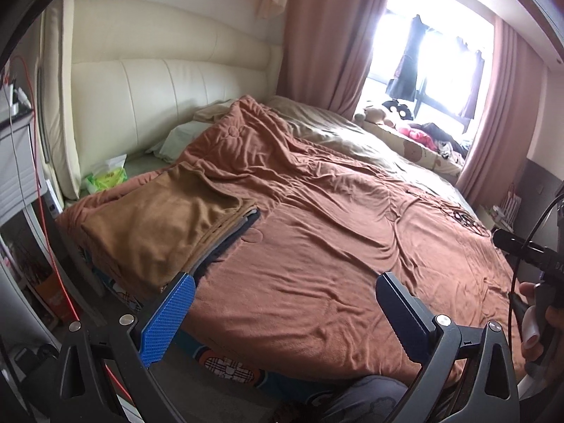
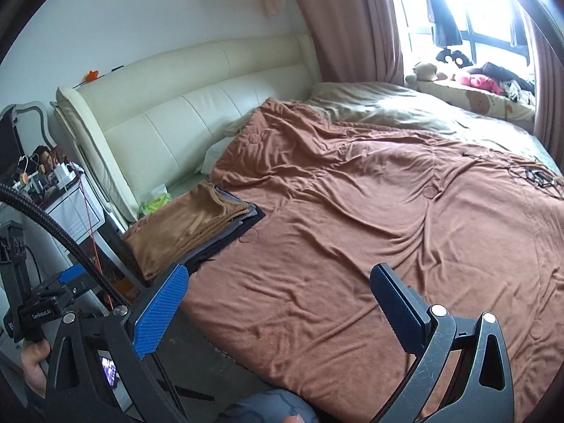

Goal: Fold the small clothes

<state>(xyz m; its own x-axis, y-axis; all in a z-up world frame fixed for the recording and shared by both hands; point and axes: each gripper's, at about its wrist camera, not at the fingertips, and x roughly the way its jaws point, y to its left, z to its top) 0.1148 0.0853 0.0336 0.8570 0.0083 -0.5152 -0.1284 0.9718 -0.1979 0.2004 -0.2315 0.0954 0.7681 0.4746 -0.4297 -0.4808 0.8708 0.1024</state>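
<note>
Both grippers hover above the near edge of the bed (image 1: 317, 246), holding nothing. The left gripper (image 1: 283, 290) has its jaws spread wide; the right gripper (image 2: 278, 282) is likewise spread.

Step in hand, by judgement: between garments. One stack (image 1: 165, 225) of folded clothes lies at the left near corner of the bed, just ahead of the left gripper's blue finger. A tan piece sits on top; grey and dark layers show beneath, at least three in all. No unfolded small garment lies on the brown blanket (image 2: 352, 211).

The next move calls for fetching another piece, perhaps from the pile (image 2: 493, 81) of clothes at the window, and laying it flat.

Count: two grippers, one stack, one blanket.
</note>
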